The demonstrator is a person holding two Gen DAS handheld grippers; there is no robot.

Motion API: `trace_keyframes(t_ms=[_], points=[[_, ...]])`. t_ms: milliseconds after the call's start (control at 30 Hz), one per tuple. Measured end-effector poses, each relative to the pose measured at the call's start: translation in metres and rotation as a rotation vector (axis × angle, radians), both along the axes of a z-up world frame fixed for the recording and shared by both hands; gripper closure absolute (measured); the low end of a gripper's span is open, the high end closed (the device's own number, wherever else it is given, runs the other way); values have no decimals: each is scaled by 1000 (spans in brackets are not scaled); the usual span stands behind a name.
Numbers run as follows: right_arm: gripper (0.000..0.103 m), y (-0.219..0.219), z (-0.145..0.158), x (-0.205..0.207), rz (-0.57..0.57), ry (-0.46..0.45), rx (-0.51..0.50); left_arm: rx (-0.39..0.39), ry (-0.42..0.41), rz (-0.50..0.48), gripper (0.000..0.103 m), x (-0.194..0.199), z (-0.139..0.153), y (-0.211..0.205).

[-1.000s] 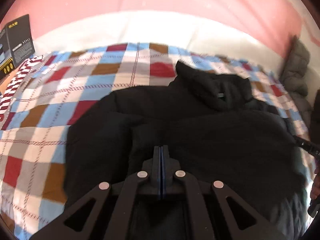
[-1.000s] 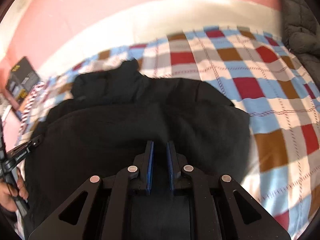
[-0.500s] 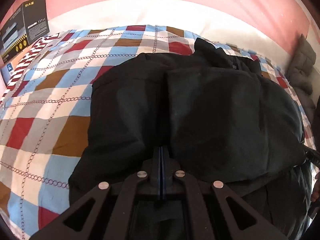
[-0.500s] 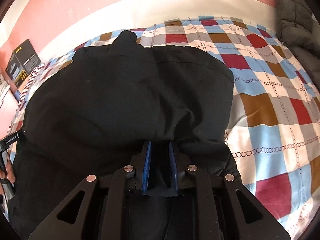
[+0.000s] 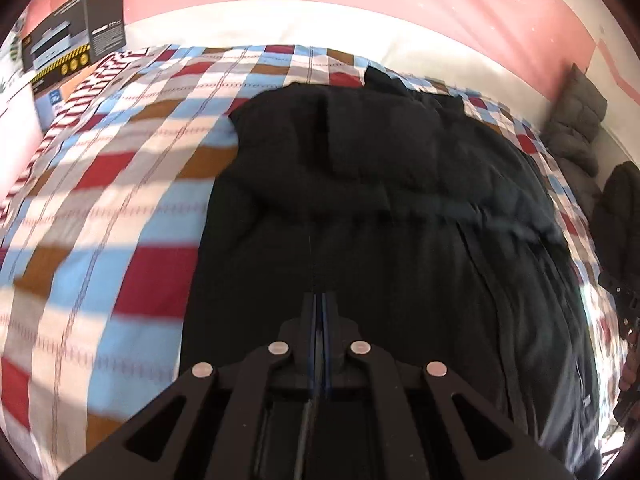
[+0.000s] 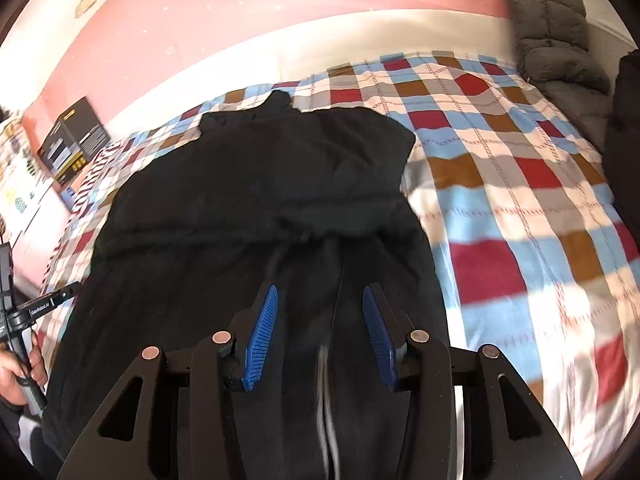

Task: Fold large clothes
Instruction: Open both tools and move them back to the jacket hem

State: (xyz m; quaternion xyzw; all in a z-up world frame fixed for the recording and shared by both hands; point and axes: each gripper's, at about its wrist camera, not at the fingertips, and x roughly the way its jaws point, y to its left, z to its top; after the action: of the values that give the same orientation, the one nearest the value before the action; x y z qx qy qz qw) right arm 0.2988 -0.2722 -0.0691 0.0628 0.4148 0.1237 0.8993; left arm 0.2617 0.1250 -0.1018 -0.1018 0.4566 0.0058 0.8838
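Jacket (image 5: 400, 208) is the big black thing filling the middle of both views, spread flat on the checked bedspread (image 5: 120, 200) with its collar pointing to the top of the frame and a fold line running across it about halfway down. Left gripper (image 5: 320, 312), bottom centre of the left view, has its blue pads pressed flat together with only a thin dark strip running up out of the seam, can't tell if that's fabric or just a thread. Right gripper (image 6: 320, 308), bottom centre of the right view, is spreading its jaws, pads clear of the cloth lying between them. Black box (image 5: 76, 40) sits upper left, grey padded coat (image 6: 552, 32) upper right against the pink wall (image 6: 240, 8).
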Motion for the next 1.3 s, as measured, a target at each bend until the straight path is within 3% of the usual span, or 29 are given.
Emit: trace_keyframes(t_ms=[200, 333, 567, 767, 1133, 1233, 1300], points=[[57, 1, -1, -65, 10, 12, 8, 18, 25, -44, 97, -65, 4, -21], [46, 3, -5, -99, 23, 38, 41, 29, 32, -57, 88, -101, 8, -32], [45, 15, -17, -152, 49, 93, 40, 3, 53, -38, 88, -148, 10, -44], [45, 23, -5, -191, 68, 59, 9, 13, 42, -49, 88, -179, 20, -53], [44, 16, 1, -227, 47, 56, 3, 57, 22, -51, 82, -217, 30, -53], [34, 10, -2, -230, 32, 68, 16, 63, 34, -36, 82, -222, 26, -51], [33, 5, -6, -229, 21, 80, 21, 74, 36, -26, 82, -224, 23, -48]])
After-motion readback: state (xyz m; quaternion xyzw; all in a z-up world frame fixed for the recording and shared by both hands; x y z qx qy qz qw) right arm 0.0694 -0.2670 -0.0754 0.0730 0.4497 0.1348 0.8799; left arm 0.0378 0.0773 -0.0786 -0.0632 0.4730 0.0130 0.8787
